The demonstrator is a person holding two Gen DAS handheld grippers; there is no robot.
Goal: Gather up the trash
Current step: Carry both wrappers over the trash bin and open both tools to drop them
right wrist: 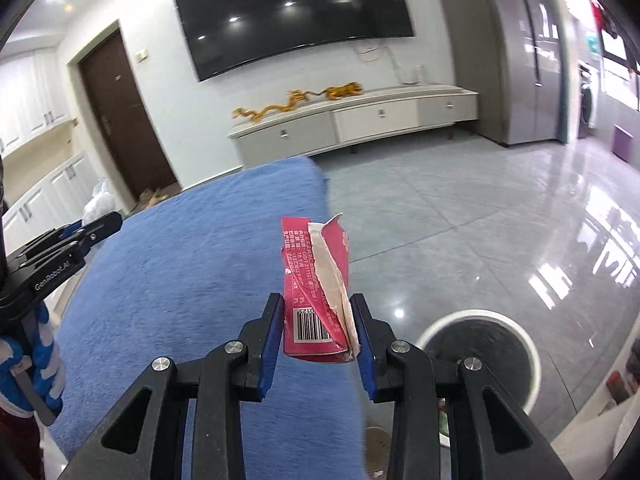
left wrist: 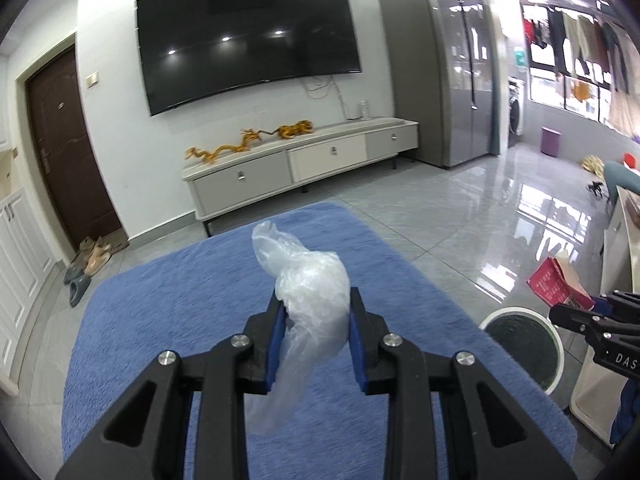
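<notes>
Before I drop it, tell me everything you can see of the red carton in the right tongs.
The red carton is a flattened, crumpled pink-red paperboard box, torn open along one side so pale inner card shows. White print runs down its face and a barcode sits near the bottom. It stands roughly upright, pinched at its lower end between the blue pads of the right tongs, held above the blue rug. Only the pads touch it.

Left gripper (left wrist: 316, 300), right gripper (right wrist: 318, 306): black plastic linkage arms, silver round screws at pivots, blue pads inside the fingers. White lettering on housings.
</notes>
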